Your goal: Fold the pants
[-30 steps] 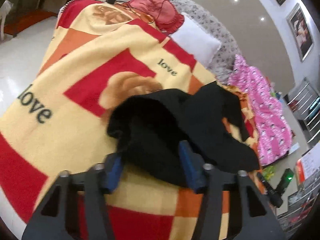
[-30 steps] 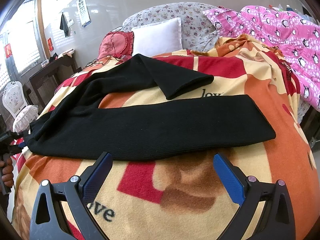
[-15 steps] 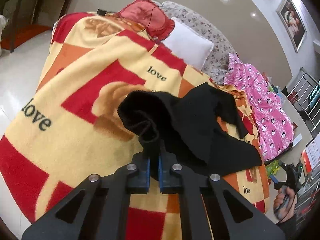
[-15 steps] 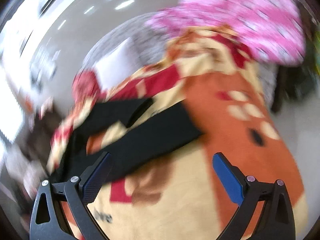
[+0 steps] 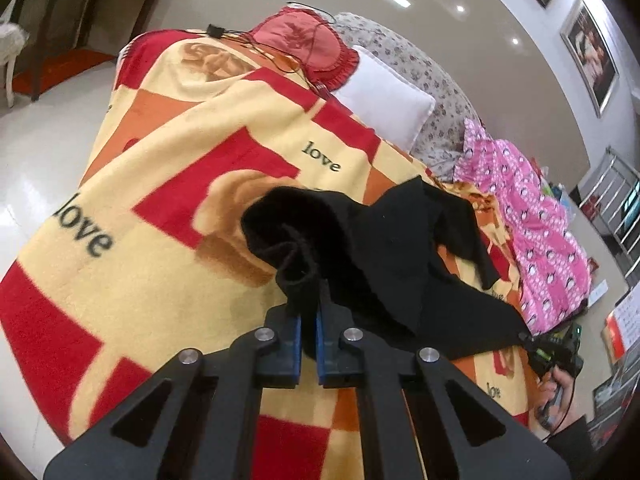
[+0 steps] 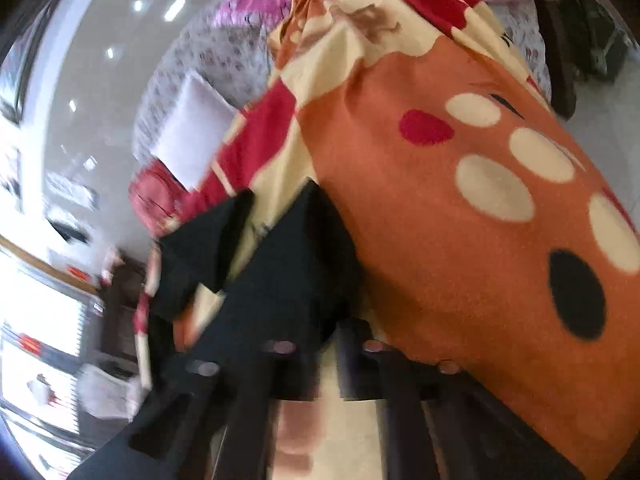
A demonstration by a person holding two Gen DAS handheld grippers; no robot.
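Note:
Black pants (image 5: 384, 248) lie on a bed under a yellow, red and orange blanket (image 5: 172, 184). My left gripper (image 5: 308, 332) is shut on the bunched waist end of the pants and holds it lifted off the blanket. In the blurred, tilted right wrist view, the end of one black pant leg (image 6: 288, 272) sits between my right gripper's fingers (image 6: 328, 352), which look closed on it. The other leg (image 6: 204, 248) lies folded back to the left.
A white pillow (image 5: 384, 96) and a red cushion (image 5: 308, 44) lie at the head of the bed. A pink patterned quilt (image 5: 532, 224) lies at the far side. The bed edge and white floor (image 5: 36, 148) are to the left.
My left gripper closed on the waist end and lifted it. My right gripper swung down and rolled toward the pant leg's end, and its fingers came together from wide open.

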